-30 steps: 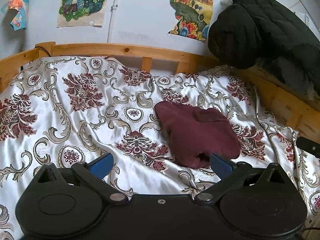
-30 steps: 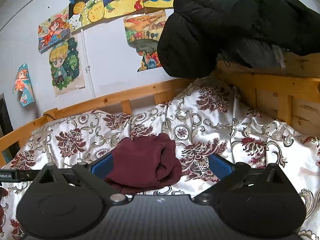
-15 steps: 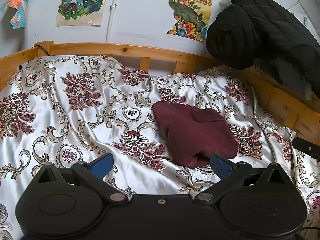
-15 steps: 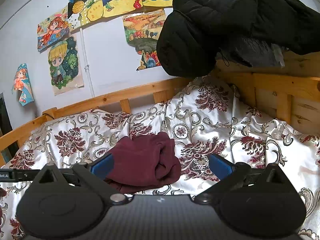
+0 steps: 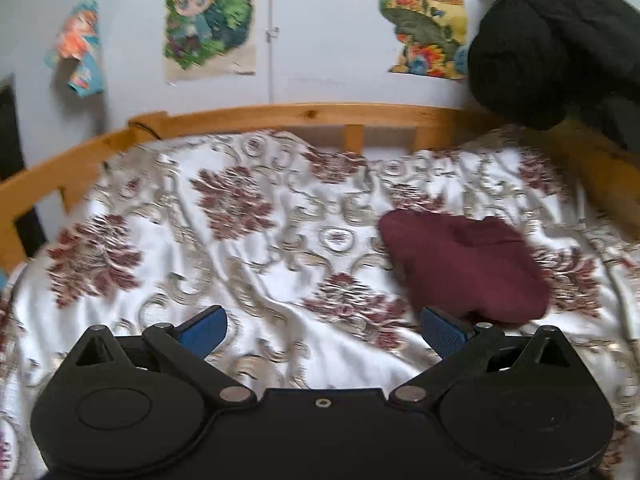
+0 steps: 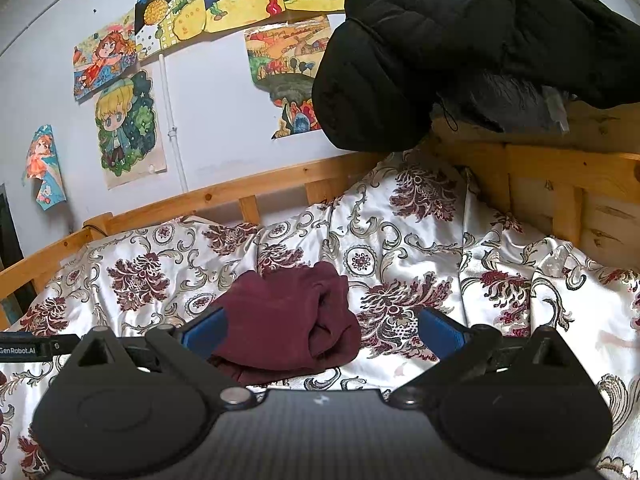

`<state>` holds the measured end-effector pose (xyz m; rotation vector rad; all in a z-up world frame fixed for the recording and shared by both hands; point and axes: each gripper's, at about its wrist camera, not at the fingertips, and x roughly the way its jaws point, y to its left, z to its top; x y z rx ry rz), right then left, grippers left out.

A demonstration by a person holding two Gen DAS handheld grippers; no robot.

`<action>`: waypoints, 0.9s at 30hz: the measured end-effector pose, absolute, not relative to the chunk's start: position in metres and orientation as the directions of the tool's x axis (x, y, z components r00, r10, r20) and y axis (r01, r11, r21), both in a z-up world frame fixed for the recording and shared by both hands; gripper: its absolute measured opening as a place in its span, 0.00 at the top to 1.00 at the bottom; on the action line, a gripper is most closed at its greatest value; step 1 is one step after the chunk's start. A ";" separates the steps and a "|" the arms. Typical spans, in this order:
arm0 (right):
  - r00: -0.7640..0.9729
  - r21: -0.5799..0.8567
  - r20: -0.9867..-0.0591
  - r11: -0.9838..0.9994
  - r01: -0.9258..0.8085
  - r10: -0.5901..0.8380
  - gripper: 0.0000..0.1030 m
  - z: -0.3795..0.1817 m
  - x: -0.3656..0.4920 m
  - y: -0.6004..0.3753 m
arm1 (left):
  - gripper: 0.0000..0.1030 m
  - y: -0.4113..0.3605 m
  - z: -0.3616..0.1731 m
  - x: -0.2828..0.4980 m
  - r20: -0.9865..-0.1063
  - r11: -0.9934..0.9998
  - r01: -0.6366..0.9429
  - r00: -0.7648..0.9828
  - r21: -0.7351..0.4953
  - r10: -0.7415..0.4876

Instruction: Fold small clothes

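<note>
A folded dark red garment (image 5: 464, 264) lies on the floral bedspread (image 5: 240, 264), right of centre in the left wrist view. My left gripper (image 5: 323, 330) is open and empty, above the bedspread, with its right finger just short of the garment's near edge. In the right wrist view the garment (image 6: 288, 320) lies left of centre. My right gripper (image 6: 322, 334) is open and empty, with its left finger in front of the garment's left part.
A wooden bed rail (image 6: 224, 200) runs along the back and the right side (image 6: 560, 184). A black padded jacket (image 6: 460, 40) hangs over the right rail. Drawings are taped to the wall (image 6: 124, 120). The left gripper's body (image 6: 28, 346) shows at the left edge.
The left wrist view has swung left and is blurred by motion, so the garment now sits farther right in it. The right gripper has barely moved. Both grippers stay open.
</note>
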<state>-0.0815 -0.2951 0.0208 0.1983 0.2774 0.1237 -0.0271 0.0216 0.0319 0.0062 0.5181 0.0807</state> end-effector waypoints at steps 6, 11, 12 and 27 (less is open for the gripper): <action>0.954 0.210 -0.262 0.973 -0.093 0.148 0.00 0.019 -0.081 -0.296 | 0.01 0.031 0.038 -0.036 -0.467 0.997 -0.008 0.884 -0.081 -0.031; 0.953 0.210 -0.263 0.973 -0.092 0.147 0.00 0.020 -0.081 -0.295 | 0.01 0.026 0.040 -0.037 -0.457 0.998 0.019 0.888 -0.055 -0.043; 0.953 0.210 -0.263 0.973 -0.092 0.147 0.00 0.020 -0.081 -0.295 | 0.01 0.025 0.040 -0.038 -0.454 0.998 0.023 0.890 -0.053 -0.044; 0.952 0.211 -0.266 0.973 -0.093 0.148 0.00 0.020 -0.081 -0.296 | 0.01 0.022 0.041 -0.040 -0.459 0.998 0.059 0.886 -0.038 -0.070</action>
